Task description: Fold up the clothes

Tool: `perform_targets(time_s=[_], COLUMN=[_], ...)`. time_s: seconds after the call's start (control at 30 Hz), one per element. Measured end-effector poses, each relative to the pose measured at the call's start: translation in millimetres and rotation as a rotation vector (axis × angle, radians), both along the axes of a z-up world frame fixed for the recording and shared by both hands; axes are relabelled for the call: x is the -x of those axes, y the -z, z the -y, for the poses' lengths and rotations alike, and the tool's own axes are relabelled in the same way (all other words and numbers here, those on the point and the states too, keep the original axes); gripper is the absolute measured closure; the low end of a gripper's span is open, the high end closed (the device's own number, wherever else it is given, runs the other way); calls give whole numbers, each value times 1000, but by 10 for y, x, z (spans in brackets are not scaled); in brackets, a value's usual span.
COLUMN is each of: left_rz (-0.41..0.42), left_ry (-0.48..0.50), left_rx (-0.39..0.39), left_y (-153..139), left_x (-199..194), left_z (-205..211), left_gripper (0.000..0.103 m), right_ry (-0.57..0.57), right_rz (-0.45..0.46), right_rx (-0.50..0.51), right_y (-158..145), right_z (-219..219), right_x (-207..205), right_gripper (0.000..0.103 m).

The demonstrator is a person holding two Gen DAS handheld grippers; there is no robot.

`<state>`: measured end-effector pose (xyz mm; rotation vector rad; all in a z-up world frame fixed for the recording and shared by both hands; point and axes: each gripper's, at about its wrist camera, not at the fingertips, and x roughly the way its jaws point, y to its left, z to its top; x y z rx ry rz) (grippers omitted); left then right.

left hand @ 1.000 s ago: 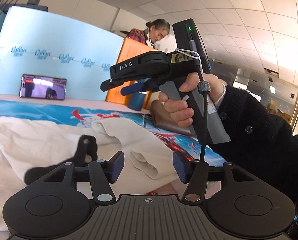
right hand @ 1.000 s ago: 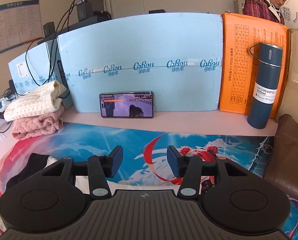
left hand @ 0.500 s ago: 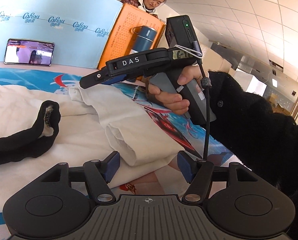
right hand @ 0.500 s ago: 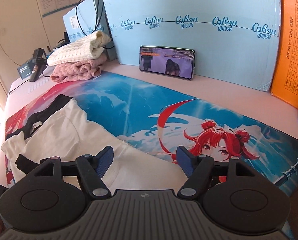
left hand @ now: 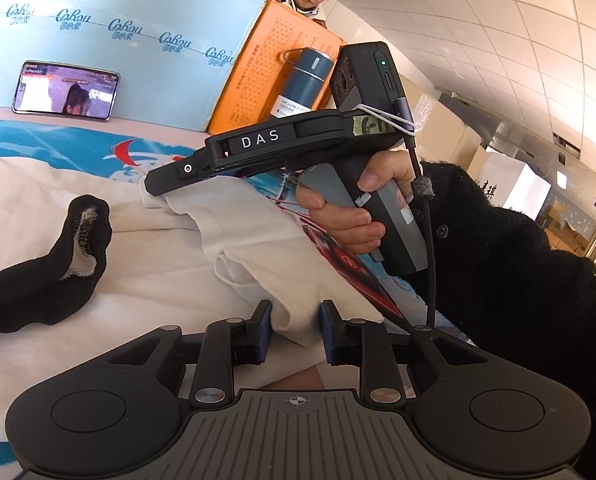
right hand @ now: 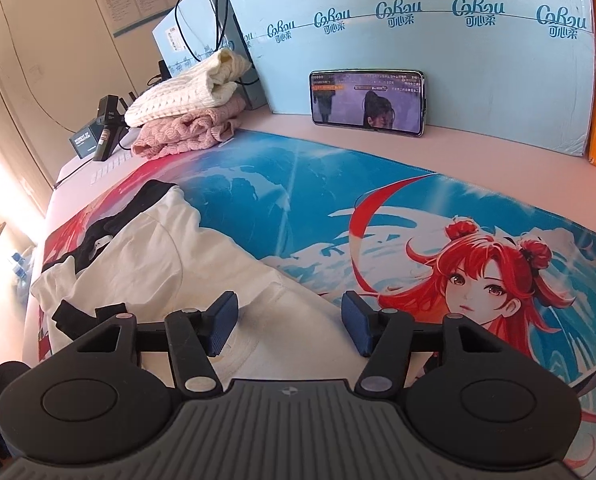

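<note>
White garment (left hand: 185, 264) hem bunched between left tongs (left hand: 295, 330), pad contact unclear.

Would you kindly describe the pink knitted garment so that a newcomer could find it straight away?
Start at the big light-blue board standing along the back of the table, with a phone propped against it. Go to the board's left end, where two folded knits are stacked beside the printed mat. The pink knit is the lower one, under the cream knit.
</note>
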<state>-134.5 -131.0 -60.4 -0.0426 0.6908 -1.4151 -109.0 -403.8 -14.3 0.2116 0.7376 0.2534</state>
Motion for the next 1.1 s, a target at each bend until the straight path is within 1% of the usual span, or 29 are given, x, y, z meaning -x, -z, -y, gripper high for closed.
perform_targets(time_s=[0.07, 0.1, 0.13, 0.17, 0.2, 0.27, 0.37, 0.47, 0.6, 0.7, 0.87, 0.93, 1.03, 1.1], left_rz=[-6, -8, -11, -14, -18, -34, -66, -76, -51, -19, 16, 41, 72, 71], left_ry=[-7, -10, -11, -8, -4, 6, 12, -1, -28, -80, -202, -257, -334, -379], left_rx=[-2, -4, -5, -4, -4, 3, 38, 93, 180, 246, 345, 369, 376, 367], left_y=[5, 6, 6, 3, 0, 4, -7, -67, -241, -381, -602, -673, -726, -708], left_x=[-20, -28, -34, -38, -42, -69, -125, -179, -244, -305, -455, -504, -579, -624], left_z=[21, 33, 42, 42, 42, 29, -31, -152, -398, -643, -1117, -1318, -1605, -1756], left_gripper=[88, 90, 93, 95, 96, 99, 100, 100, 101, 101, 101, 101, 101, 101], right_ry=[4, 14, 25, 35, 44, 64, 102, 139, 165, 167, 101, 78, 54, 36], right_rz=[-4, -6, -8, -5, 1, 26, 106, 183, 246, 297, 359, 369, 357, 328], right_rx=[34, 61, 91, 105, 115, 122, 74, 34, 24, 9, -53, -71, -79, -73], right_y=[-2, -6, -9, -21, -35, -77, -203, -357, -539, -692, -928, -980, -1000, -931], right_z=[-64, -93, -122, -134, -142, -155, -158, -203, -332, -467, -821, -992, -1295, -1482], right_x=[-11, -15, -20, -8, 8, 54, 154, 216, 206, 148, -180, -365, -692, -895], right_gripper=[47, 54, 67, 73, 85, 91, 92, 92, 92, 92, 92, 92, 92, 92])
